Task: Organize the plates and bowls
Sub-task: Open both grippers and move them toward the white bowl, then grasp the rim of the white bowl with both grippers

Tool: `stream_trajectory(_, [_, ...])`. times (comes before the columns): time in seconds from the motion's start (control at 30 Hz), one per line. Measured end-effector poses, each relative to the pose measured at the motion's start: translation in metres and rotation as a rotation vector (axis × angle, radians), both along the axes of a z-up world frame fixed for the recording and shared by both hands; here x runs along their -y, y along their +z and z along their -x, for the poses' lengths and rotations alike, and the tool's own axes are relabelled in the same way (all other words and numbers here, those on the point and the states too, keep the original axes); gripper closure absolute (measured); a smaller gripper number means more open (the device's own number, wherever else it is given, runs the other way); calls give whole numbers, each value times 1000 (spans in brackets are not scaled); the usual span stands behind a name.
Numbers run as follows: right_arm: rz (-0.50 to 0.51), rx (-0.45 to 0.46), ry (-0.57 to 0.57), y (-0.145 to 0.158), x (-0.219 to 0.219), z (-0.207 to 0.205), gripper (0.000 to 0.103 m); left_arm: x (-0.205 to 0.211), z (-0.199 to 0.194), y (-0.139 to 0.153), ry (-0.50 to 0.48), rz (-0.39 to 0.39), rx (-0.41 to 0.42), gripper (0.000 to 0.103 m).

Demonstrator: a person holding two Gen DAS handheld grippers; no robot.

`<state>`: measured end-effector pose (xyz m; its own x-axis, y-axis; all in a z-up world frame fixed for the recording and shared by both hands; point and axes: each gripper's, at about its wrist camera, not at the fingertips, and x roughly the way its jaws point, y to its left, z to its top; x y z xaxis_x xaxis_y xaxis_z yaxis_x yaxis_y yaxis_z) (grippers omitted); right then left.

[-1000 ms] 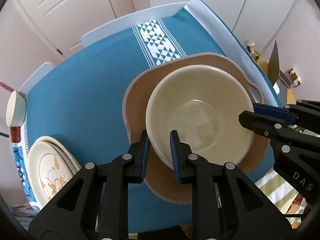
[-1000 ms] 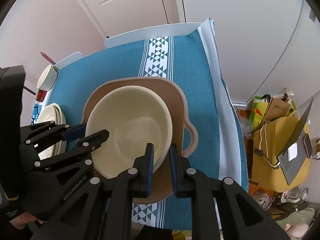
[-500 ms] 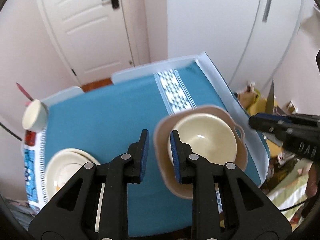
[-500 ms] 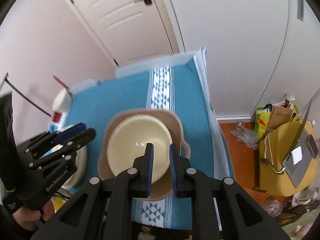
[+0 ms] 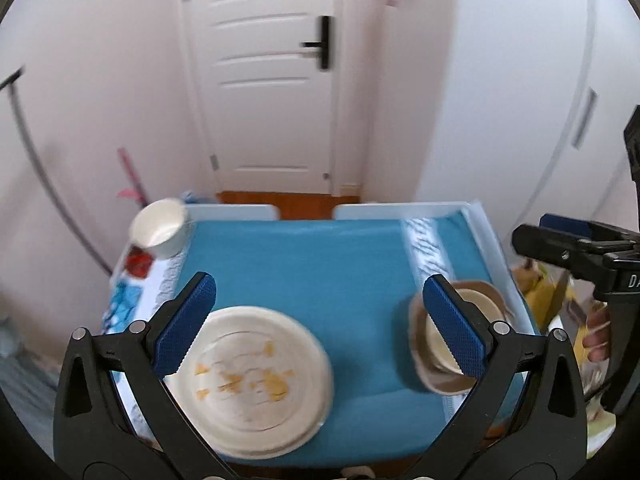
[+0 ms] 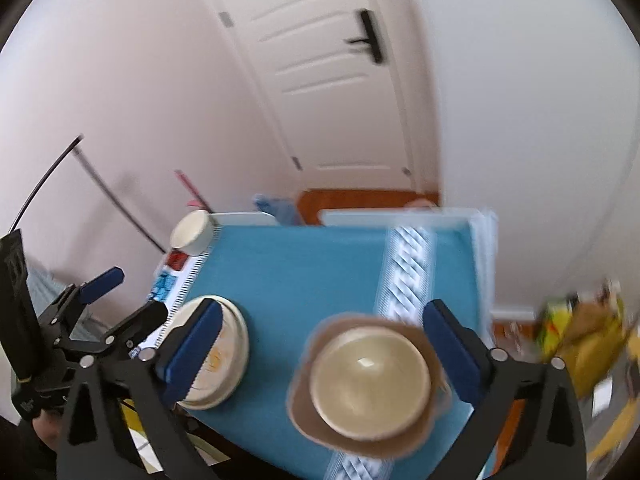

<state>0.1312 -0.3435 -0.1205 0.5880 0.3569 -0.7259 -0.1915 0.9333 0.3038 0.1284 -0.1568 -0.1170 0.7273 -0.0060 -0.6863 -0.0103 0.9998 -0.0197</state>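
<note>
Only "DA" reads on the right tool (image 5: 532,236); both it and the left tool (image 5: 320,320) gape apart, empty.

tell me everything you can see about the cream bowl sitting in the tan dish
The cream bowl is round, smooth and glossy, apparently ceramic, with a bright glare spot on its floor. It looks empty. It stands upright inside the tan dish, whose wavy rim shows all around it, near the right front corner of the blue tablecloth. Neither gripper touches it; both are open and raised above the table. The image is blurred, so fine marks cannot be told.
</note>
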Motion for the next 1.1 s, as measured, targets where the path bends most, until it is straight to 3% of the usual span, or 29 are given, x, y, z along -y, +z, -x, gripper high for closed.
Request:
stream_trajectory(0.1, [15, 100, 104, 17, -37, -20, 1, -42, 3, 8, 93, 25, 5, 0])
stream_trajectory(0.27, [105, 106, 235, 35, -103, -64, 1, -120, -7, 13, 217, 94, -9, 0])
stream_trajectory(0.4, [120, 141, 250, 52, -149, -102, 1, -179, -28, 7, 281, 166, -46, 0])
stream_trajectory(0.47, [108, 104, 295, 48, -175, -130, 1, -209, -42, -1, 304, 235, -61, 0])
stream_trajectory(0.6, [22, -73, 342, 7, -223, -194, 1, -259, -72, -36, 342, 368, -138, 2])
stream_trajectory(0.67, [15, -164, 352, -27, -249, -222, 1, -281, -91, -62, 346, 432, -189, 9])
stream_trajectory(0.73, [33, -220, 363, -59, -271, -241, 2, -298, -110, -90, 347, 485, -242, 23])
stream_trajectory(0.8, [31, -270, 373, -87, -288, -255, 10, -310, -129, -116, 347, 512, -287, 30])
stream_trajectory(0.87, [9, -332, 388, -117, -301, -265, 28, -319, -146, -143, 344, 524, -325, 40])
stream_trajectory(0.97, [2, -392, 392, -152, -320, -274, 37, -330, -167, -172, 337, 547, -361, 51])
stream_trajectory(1.1, [-9, -438, 383, -181, -337, -282, 49, -338, -187, -193, 316, 554, -386, 52])
